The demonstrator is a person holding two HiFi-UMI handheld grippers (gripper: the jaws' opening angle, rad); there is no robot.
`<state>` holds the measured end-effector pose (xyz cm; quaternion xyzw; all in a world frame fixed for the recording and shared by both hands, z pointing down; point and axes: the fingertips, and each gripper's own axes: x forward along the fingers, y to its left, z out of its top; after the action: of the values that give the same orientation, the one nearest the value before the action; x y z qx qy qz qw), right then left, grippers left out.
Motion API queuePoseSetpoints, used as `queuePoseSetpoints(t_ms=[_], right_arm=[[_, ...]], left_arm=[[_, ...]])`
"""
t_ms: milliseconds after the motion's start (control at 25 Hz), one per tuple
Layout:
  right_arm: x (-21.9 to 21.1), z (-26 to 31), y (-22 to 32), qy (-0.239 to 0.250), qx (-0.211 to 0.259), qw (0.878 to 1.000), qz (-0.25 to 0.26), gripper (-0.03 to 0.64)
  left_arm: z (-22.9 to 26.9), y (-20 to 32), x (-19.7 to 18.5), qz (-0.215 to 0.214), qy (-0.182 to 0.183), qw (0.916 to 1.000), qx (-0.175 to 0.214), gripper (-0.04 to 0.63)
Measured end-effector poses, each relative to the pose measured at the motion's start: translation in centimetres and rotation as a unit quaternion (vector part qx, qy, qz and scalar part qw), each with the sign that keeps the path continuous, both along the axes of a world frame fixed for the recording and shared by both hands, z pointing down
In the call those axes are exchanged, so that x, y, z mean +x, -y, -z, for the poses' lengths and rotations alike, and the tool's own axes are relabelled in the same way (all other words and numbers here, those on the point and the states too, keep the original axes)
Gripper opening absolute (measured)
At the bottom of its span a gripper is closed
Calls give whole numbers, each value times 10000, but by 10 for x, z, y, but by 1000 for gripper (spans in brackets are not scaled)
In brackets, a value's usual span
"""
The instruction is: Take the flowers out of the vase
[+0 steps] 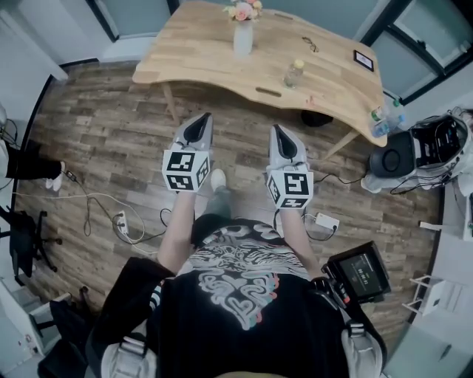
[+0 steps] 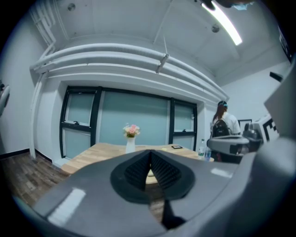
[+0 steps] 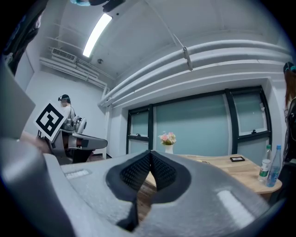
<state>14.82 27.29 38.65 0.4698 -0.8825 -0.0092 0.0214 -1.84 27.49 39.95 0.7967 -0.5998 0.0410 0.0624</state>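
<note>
Pink flowers (image 1: pixel 244 10) stand in a white vase (image 1: pixel 243 38) at the far middle of a wooden table (image 1: pixel 214 55). Both gripper views show the same flowers (image 2: pixel 132 130) (image 3: pixel 168 138) and vase (image 2: pixel 130 145) (image 3: pixel 169 149) well ahead, beyond the jaws. My left gripper (image 1: pixel 198 127) and right gripper (image 1: pixel 281 137) are held side by side over the floor, short of the table's near edge. Each points toward the table and is shut on nothing.
On the table lie a clear bottle (image 1: pixel 293 73), a small dark device (image 1: pixel 363 60) and two bottles (image 1: pixel 386 119) at its right end. Cables and a power strip (image 1: pixel 120 221) trail on the wood floor. A person with a backpack (image 2: pixel 224 126) stands at the right.
</note>
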Motion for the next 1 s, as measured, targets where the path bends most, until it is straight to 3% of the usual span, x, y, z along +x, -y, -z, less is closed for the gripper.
queuePoseSetpoints(t_ms=[320,1000], right_arm=[[-16,-13,67,-70,-18,10000,22,-2],[-86,-23,307,-204,-318,9989,-271,-2]], left_arm=[[-9,69,-19,35,-36,10000,61,-11],[-8,322,-75,-422,-34,9991,69,-11]])
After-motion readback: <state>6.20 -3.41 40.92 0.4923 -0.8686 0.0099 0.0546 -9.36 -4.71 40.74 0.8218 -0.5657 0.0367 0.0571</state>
